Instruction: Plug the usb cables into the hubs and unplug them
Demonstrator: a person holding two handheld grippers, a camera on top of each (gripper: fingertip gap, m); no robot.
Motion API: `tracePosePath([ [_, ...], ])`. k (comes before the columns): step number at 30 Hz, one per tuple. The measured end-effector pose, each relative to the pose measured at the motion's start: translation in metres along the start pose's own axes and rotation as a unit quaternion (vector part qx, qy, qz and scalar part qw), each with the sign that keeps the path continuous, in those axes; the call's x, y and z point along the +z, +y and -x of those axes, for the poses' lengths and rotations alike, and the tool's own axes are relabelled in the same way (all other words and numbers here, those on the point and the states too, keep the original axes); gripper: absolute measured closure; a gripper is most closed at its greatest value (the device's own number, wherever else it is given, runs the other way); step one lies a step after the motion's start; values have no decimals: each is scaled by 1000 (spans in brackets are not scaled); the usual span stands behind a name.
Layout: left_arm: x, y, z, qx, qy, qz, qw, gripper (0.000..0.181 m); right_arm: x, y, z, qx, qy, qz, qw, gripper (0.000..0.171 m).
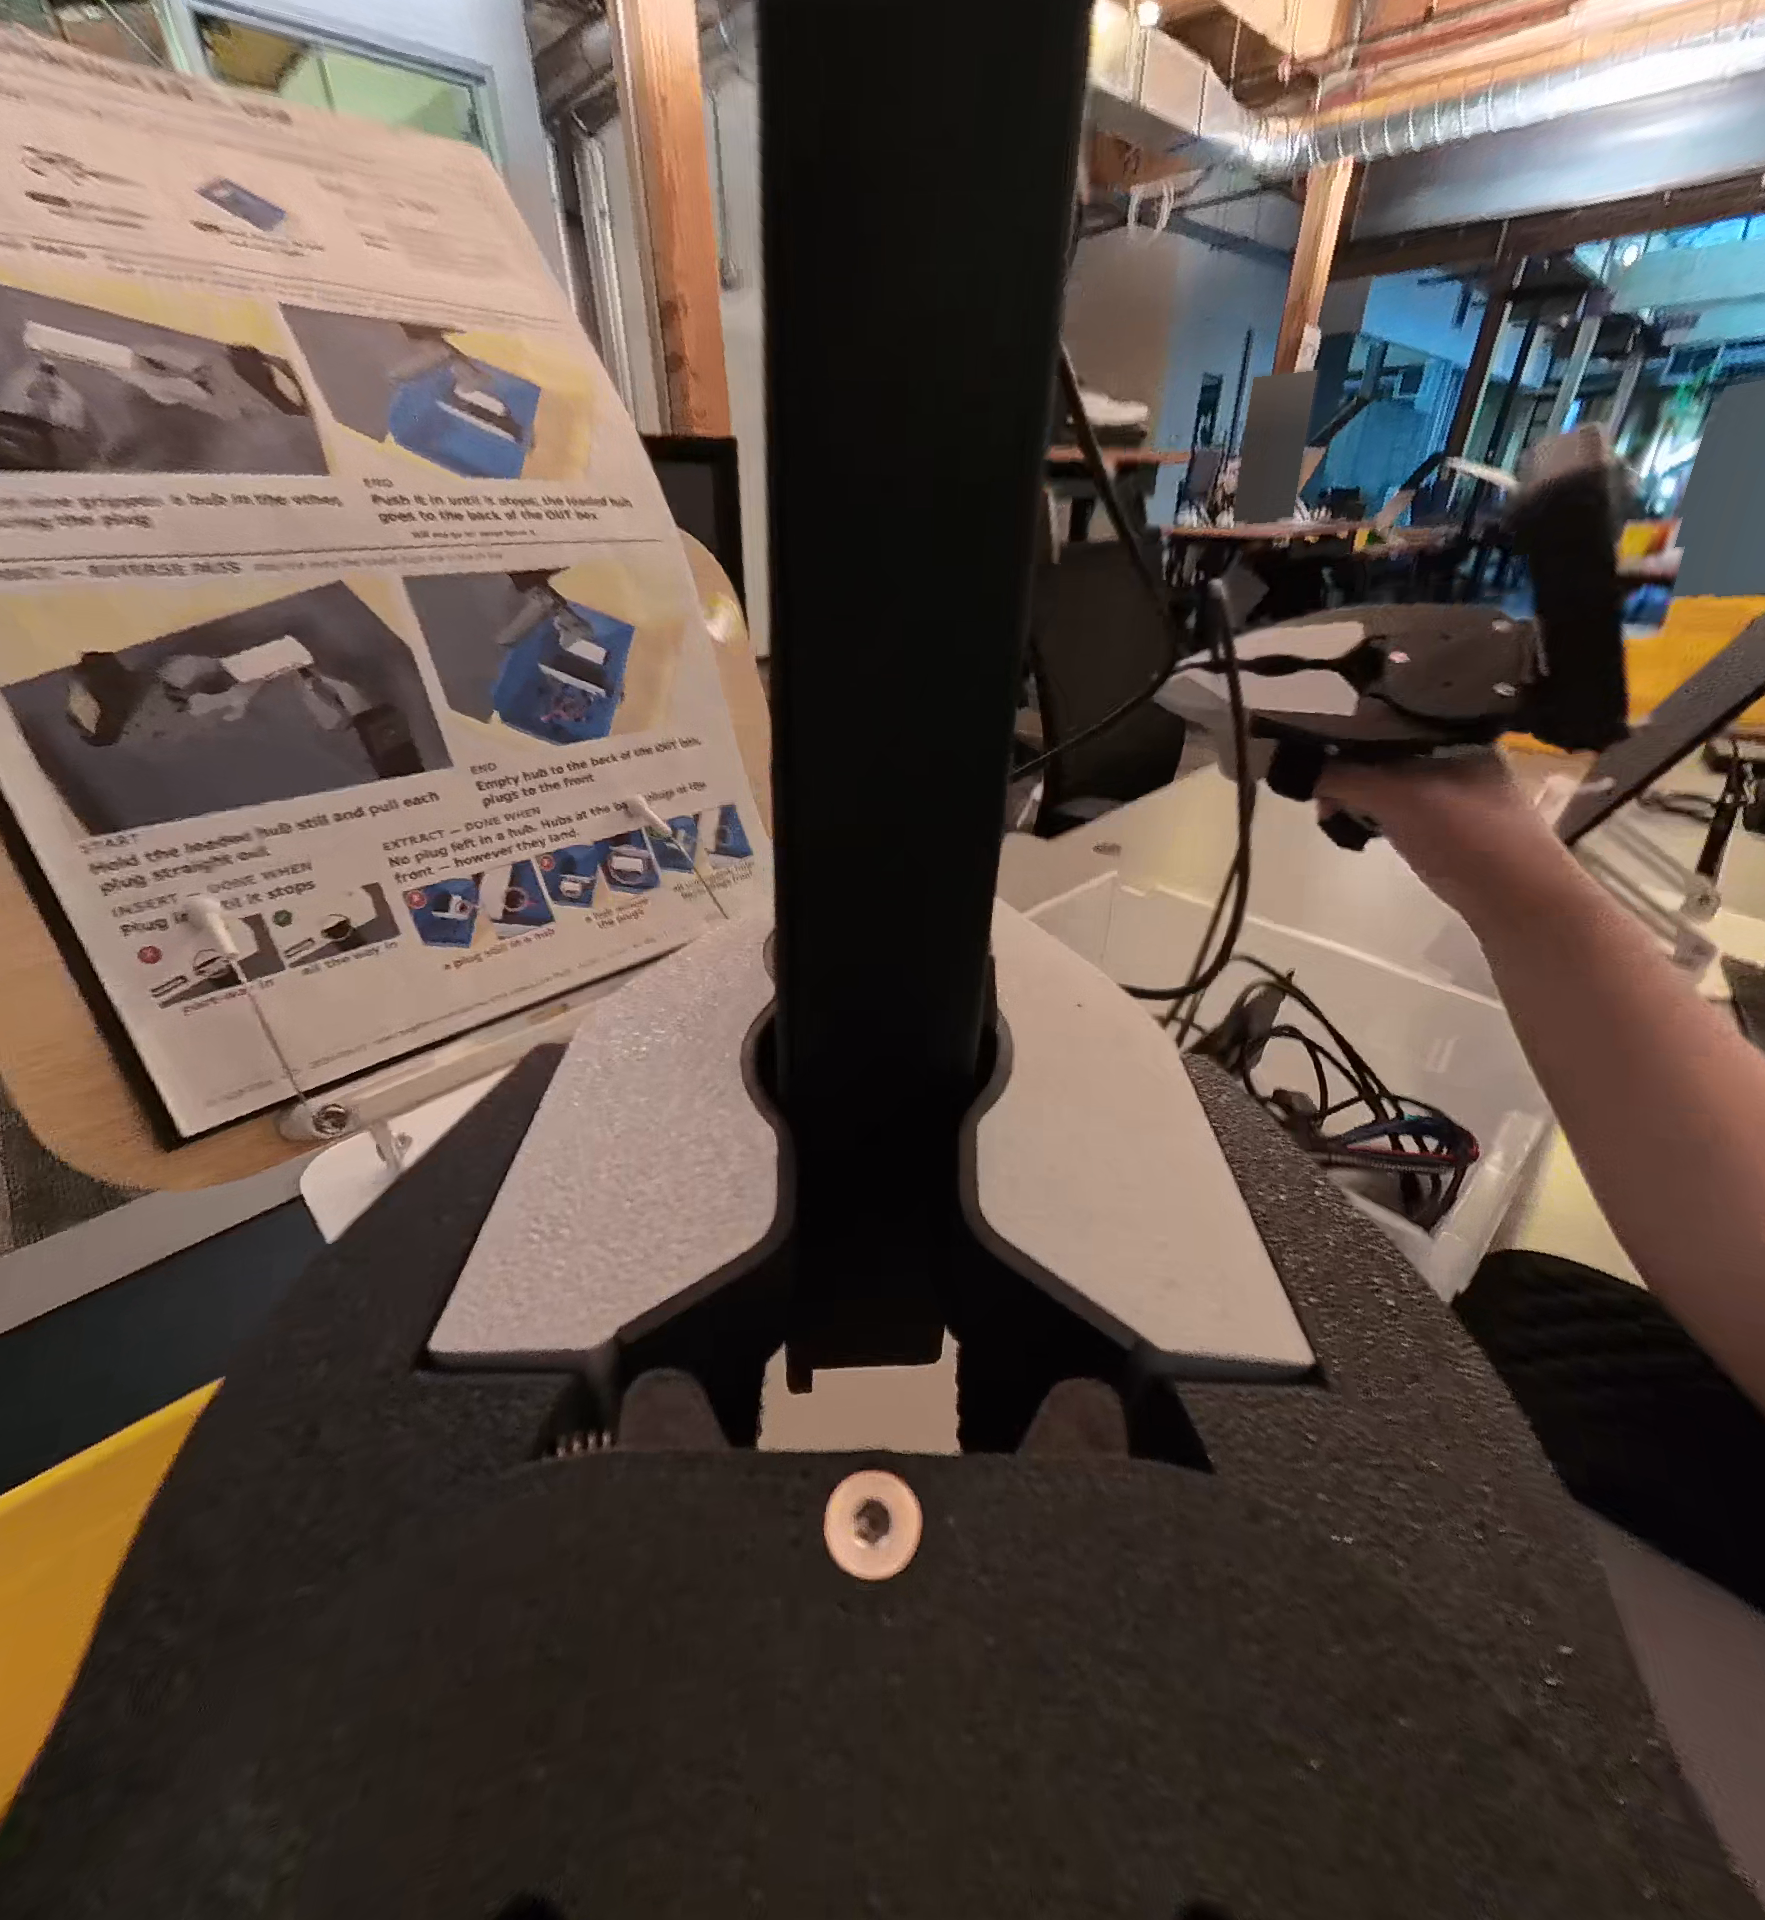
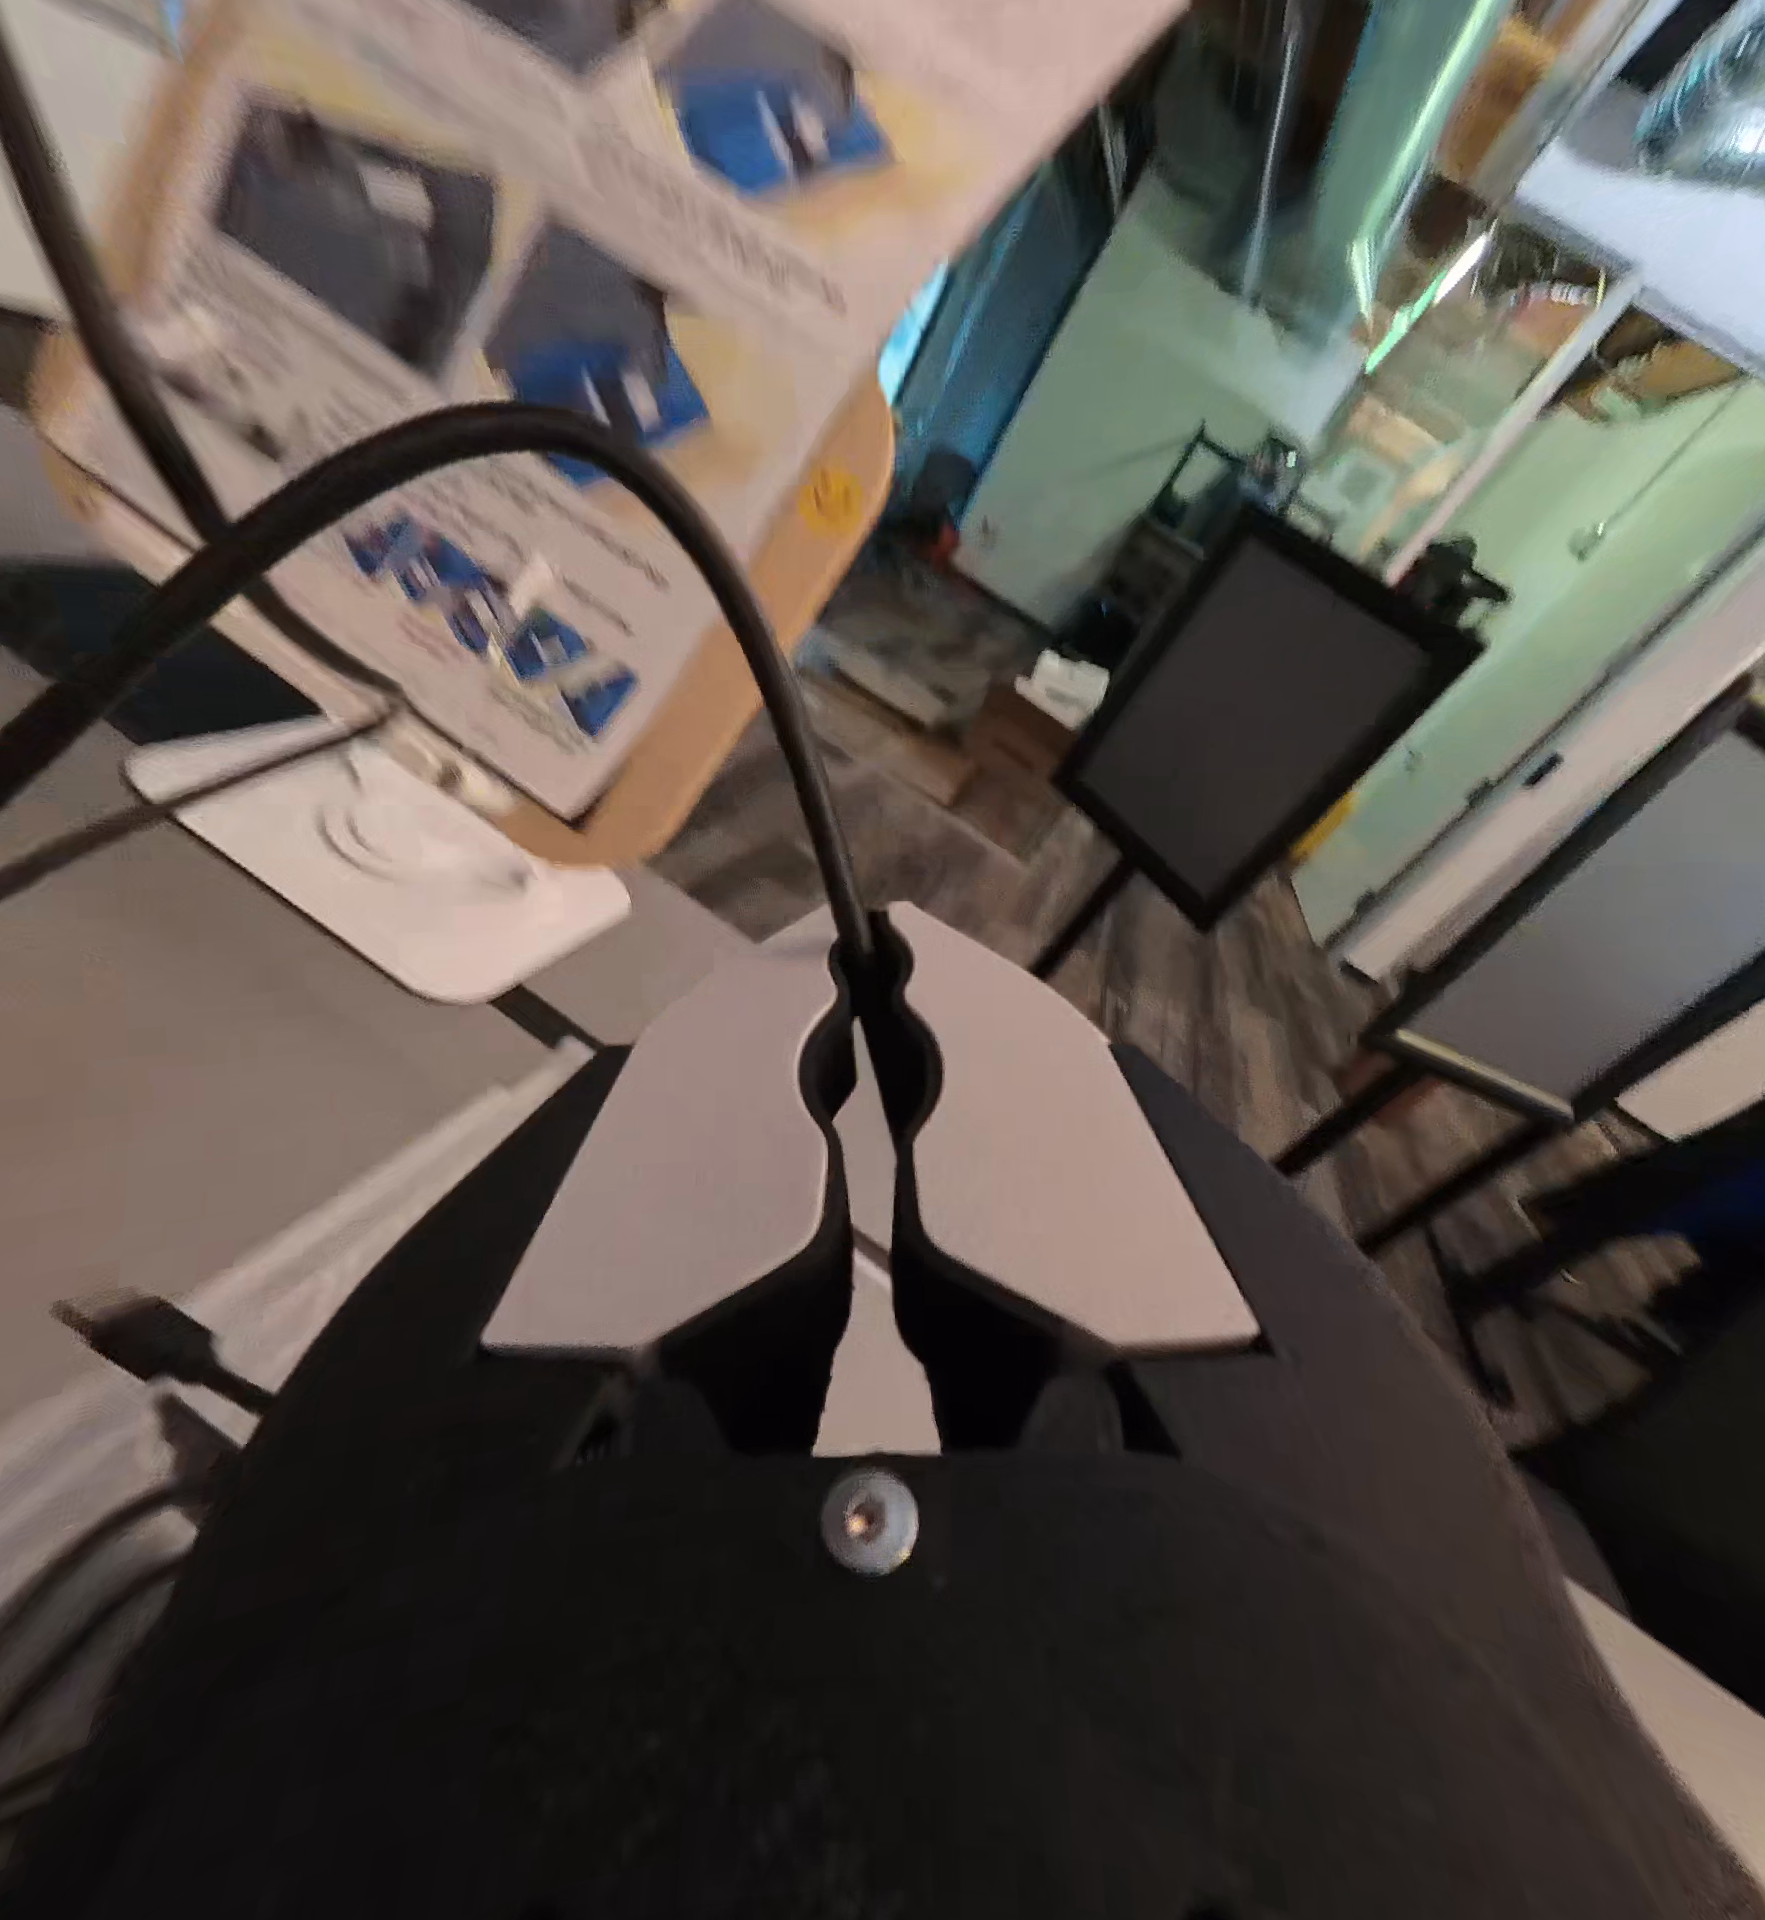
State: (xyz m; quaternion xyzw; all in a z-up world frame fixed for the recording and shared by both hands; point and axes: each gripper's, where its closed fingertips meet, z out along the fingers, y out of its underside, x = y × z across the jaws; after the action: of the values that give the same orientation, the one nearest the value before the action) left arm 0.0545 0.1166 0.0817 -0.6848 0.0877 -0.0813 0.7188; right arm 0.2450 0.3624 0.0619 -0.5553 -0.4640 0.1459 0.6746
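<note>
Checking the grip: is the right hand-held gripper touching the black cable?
Touching. The right wrist view shows the right hand-held gripper pinching the black cable between its fingertips.

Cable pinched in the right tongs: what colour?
Black. The cable arcs out from the shut right tongs; the right wrist view shows it best.

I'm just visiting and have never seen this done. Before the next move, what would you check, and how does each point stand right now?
1. Left claw grips the black hub: ok, shut on it, hub upright.
2. Right claw holds the black USB cable: ok, pinched at the fingertips.
3. Plug aimed at a hub port: cannot tell, the plug is hidden between the fingers.
4. Claws close together: not ok, the right claw is off to the side of the hub.
5. Cable slack: ok, it arcs loosely.
</note>
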Motion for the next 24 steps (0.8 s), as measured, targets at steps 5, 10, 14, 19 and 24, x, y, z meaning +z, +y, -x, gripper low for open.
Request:
tracePosePath([
  [5, 25, 27, -15, -14, 27, 40, 999, 155, 26, 59, 0, 22, -27, 120, 992, 170],
  [10, 45, 33, -20, -23, 37, 55, 998, 155, 24, 102, -15, 43, -14, 202, 978, 170],
  [14, 74, 21, -20, -18, 42, 80, 996, 155, 21, 133, -20, 77, -21, 243, 967, 170],
  [19, 113, 2, -26, 10, 55, 108, 993, 152, -4, 177, 11, 121, -114, 384, 908, 163],
  [24, 153, 9, -33, 37, 82, 168, 982, 154, -35, 171, 22, 207, -169, 400, 877, 140],
])
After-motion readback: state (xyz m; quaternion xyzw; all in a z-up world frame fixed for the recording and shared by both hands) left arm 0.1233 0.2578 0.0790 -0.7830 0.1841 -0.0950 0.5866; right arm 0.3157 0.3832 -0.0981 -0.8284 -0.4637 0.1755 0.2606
